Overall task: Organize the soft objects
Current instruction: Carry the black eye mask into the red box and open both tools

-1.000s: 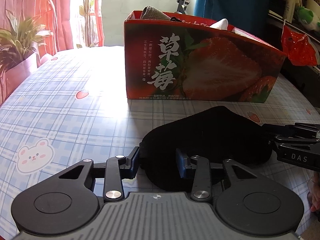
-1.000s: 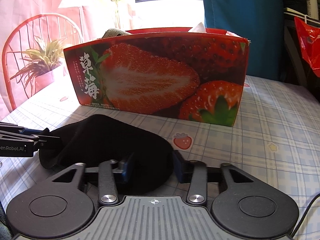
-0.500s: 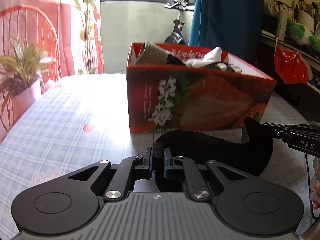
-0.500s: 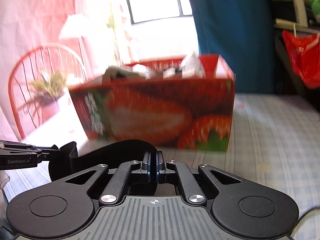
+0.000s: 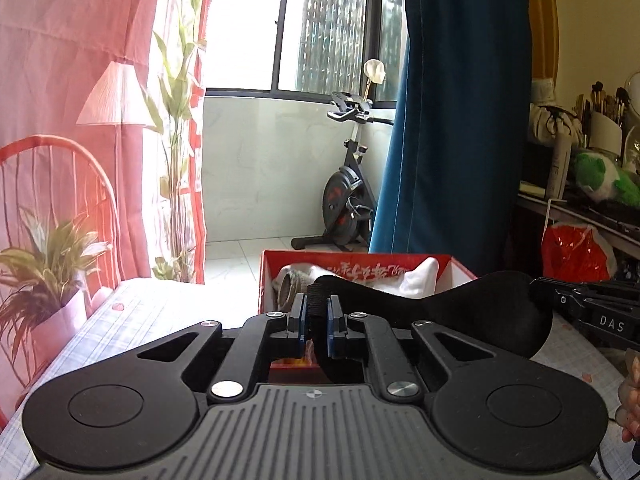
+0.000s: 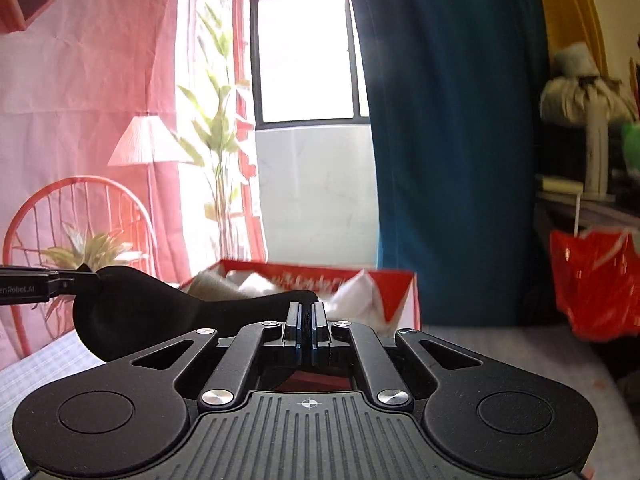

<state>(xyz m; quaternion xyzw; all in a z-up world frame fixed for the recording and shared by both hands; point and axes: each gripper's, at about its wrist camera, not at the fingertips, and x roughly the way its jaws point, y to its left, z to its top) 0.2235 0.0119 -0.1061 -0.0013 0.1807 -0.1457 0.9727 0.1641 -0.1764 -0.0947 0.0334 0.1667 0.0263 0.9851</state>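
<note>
Both the left gripper [image 5: 314, 322] and right gripper [image 6: 307, 330] clench the black sock [image 5: 460, 312], stretched aloft toward twelve o'clock over the strawberry box [image 5: 456, 270] already holding socks; dropping it in remains.

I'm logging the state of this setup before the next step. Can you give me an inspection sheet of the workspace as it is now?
Surface: table with checked cloth, mostly hidden by the grippers.
Job's things: black sock stretched in the air between both grippers; red strawberry box behind it, with a grey sock and white socks inside.
Clutter: nothing seen on the table.
Grippers: left hand-held gripper shut on one end of the sock; right hand-held gripper shut on the other.
Cables: nothing seen clearly.
Surroundings: potted plant, red chair, exercise bike, blue curtain, red bag.
</note>
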